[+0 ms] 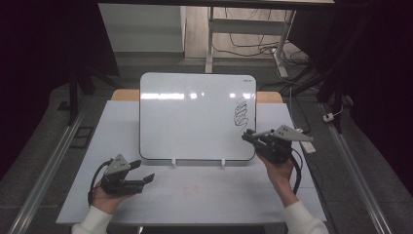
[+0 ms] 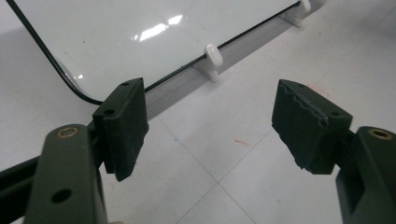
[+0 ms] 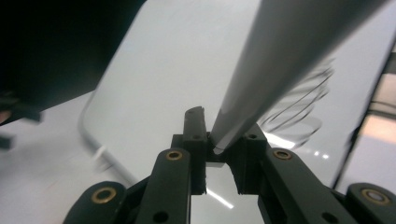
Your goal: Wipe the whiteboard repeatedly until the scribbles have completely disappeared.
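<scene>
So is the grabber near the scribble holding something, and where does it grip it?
Yes. The right gripper is shut on a grey stick-shaped thing, likely a marker, pinching one end. The left gripper holds nothing; its jaws stand apart.

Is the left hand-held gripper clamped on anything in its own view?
No, the left hand-held gripper has its jaws wide apart over the bare table, with nothing between them.

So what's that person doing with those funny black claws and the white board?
A person holds a gripper in each hand at a table. The right gripper is shut on a grey marker-like stick, held beside a black scribble on the whiteboard, which stands propped up on the table. The left gripper is open and holds nothing, low over the table in front of the board.
</scene>
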Demonstrator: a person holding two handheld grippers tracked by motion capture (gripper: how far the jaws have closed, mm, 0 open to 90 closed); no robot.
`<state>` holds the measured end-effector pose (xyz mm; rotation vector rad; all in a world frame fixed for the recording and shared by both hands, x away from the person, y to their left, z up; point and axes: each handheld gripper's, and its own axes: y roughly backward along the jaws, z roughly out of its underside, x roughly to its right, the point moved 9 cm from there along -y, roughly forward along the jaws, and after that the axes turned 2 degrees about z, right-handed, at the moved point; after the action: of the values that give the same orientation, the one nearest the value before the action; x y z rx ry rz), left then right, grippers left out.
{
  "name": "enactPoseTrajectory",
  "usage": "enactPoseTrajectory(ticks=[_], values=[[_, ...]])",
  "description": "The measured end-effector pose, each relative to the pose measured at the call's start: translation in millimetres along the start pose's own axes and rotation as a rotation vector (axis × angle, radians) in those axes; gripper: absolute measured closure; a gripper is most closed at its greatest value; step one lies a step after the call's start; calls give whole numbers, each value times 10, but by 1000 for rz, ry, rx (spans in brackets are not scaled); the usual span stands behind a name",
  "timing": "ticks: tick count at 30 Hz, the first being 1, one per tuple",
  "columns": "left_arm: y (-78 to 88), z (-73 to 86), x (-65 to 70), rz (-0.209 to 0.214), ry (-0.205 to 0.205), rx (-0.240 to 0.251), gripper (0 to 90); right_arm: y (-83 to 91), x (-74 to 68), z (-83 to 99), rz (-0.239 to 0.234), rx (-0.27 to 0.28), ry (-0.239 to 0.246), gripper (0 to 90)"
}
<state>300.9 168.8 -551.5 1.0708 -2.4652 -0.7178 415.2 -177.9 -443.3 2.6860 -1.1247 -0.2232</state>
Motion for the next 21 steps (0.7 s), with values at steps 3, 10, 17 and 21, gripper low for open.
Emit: enactPoseTrajectory(ticks=[3, 10, 17, 21], values=[[-11, 6, -1, 0, 1, -3, 275, -180, 300, -237, 77, 6, 16, 778], [-56, 44, 4, -4, -9, -27, 275, -472, 703, -407, 150, -3, -7, 778], [-56, 55, -9, -8, -3, -30, 275, -806, 877, -571, 147, 28, -2, 778], [-45, 64, -31, -13, 3, -27, 276, -998, 787, -569, 117, -6, 31, 779]])
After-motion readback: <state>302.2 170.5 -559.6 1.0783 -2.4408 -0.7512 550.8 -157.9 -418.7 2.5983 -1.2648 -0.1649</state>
